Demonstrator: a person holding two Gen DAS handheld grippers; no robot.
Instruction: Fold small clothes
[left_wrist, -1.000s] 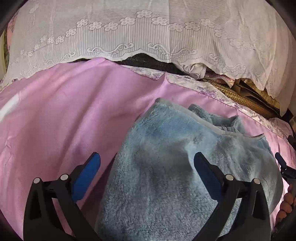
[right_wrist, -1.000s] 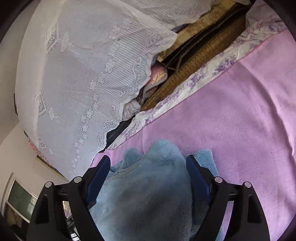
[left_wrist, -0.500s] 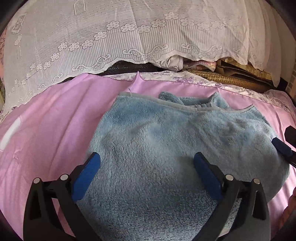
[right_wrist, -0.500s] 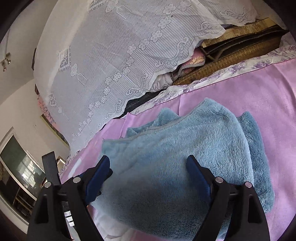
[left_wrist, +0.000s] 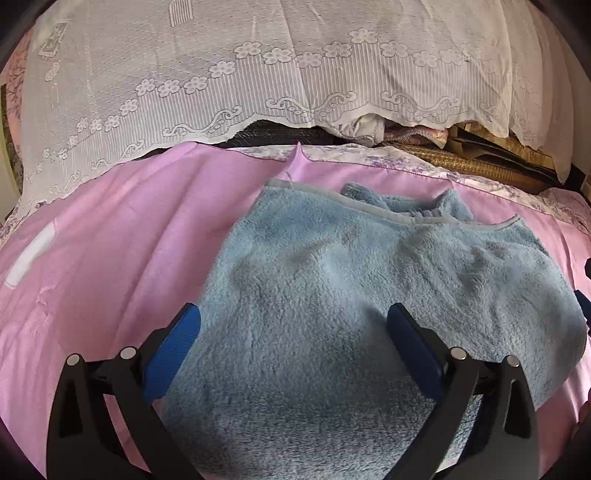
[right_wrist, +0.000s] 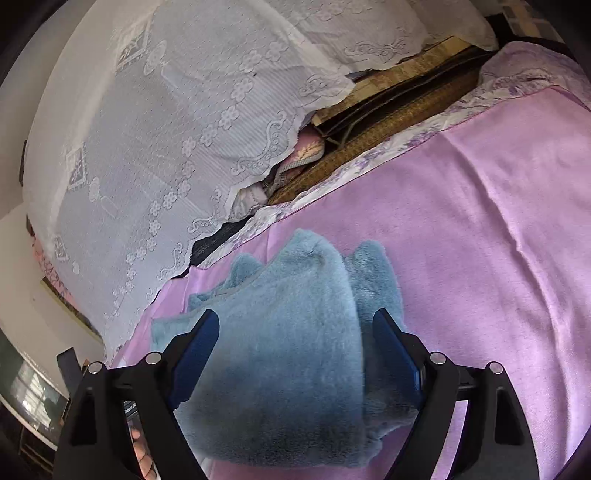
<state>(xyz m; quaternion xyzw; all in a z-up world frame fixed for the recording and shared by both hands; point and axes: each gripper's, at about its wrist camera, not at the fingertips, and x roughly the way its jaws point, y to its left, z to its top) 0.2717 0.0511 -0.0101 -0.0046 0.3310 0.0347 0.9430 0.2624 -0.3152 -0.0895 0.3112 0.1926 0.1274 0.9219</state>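
Blue fleece garment (left_wrist: 351, 314) lies folded over on the pink bedsheet (left_wrist: 129, 240). Left tongs (left_wrist: 293, 332) and right tongs (right_wrist: 295, 338) are spread, gripping nothing. Further folds likely remain.

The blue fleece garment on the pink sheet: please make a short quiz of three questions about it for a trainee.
1. True or false: the left claw is shut on the blue fleece garment.
2. What covers the pile behind the pink sheet? A) lace cloth B) a towel C) newspaper
3. Fill in: the right claw has its fingers ____ over the garment.

Key: 1 false, both claws are open. 2 A, white lace cloth. 3 open.
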